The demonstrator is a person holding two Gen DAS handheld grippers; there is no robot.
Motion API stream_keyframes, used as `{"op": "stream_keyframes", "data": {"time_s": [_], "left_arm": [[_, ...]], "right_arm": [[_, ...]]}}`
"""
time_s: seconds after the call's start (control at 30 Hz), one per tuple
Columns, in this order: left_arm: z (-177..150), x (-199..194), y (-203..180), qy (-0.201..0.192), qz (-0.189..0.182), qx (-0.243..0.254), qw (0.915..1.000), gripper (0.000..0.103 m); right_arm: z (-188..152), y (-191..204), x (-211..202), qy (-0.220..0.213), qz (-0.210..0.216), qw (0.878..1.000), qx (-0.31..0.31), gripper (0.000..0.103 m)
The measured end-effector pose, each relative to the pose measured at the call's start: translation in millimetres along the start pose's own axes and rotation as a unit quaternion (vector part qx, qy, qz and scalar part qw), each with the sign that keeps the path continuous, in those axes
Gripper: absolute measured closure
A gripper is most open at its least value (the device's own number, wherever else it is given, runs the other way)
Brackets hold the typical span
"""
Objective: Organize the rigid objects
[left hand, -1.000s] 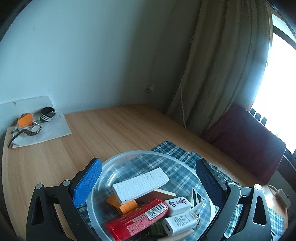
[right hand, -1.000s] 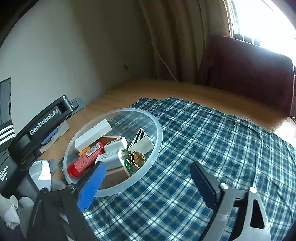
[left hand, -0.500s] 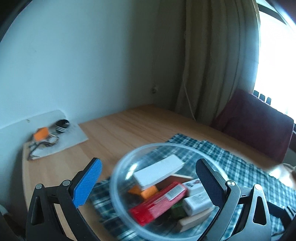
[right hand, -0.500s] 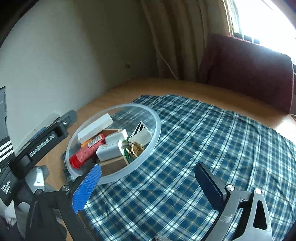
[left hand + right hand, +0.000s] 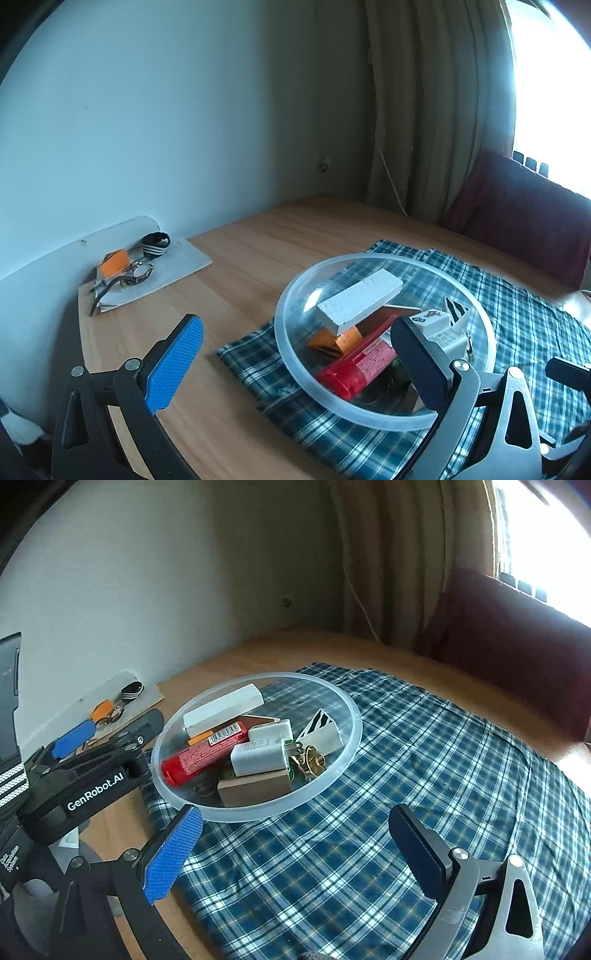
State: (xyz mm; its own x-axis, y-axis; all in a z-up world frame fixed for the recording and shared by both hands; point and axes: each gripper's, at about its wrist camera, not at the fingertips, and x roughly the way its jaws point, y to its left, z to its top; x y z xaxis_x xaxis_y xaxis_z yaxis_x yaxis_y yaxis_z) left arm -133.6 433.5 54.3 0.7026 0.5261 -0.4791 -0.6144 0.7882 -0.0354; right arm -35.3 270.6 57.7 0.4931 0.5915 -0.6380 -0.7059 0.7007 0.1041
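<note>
A clear plastic bowl [image 5: 291, 354] [image 5: 351, 716] rests on a blue plaid cloth [image 5: 406, 812] [image 5: 524, 314]. Inside lie a white block [image 5: 360, 301] [image 5: 223, 709], a red tube [image 5: 356, 363] [image 5: 205, 753], a white charger [image 5: 260, 757], a wooden block [image 5: 255, 792], orange pieces [image 5: 334, 339] and a gold ring [image 5: 310, 762]. My left gripper [image 5: 295, 363] stands open near the bowl's left rim, its right finger in front of the bowl. My right gripper [image 5: 295, 853] hangs open over the cloth, in front of the bowl. Neither holds anything.
A white board [image 5: 173, 266] against the wall at the back left carries an orange tag [image 5: 114, 262], a watch [image 5: 138, 271] and a striped black item [image 5: 155, 243]. A dark red chair back [image 5: 517, 646] stands behind the table, beside a curtain [image 5: 424, 110].
My left gripper has pulled back and to the left, so the bowl now sits to its right instead of between its fingers. The right gripper has drawn back a little.
</note>
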Motion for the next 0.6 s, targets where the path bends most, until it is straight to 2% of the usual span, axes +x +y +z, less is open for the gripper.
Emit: {"op": "stream_keyframes", "data": {"time_s": [0.6], "left_arm": [[-6.4, -8.6, 6.0, 0.004, 0.006, 0.012, 0.9999, 0.001]], "right_arm": [[1.0, 3.1, -4.5, 0.008, 0.022, 1.000, 0.002, 0.000]]}}
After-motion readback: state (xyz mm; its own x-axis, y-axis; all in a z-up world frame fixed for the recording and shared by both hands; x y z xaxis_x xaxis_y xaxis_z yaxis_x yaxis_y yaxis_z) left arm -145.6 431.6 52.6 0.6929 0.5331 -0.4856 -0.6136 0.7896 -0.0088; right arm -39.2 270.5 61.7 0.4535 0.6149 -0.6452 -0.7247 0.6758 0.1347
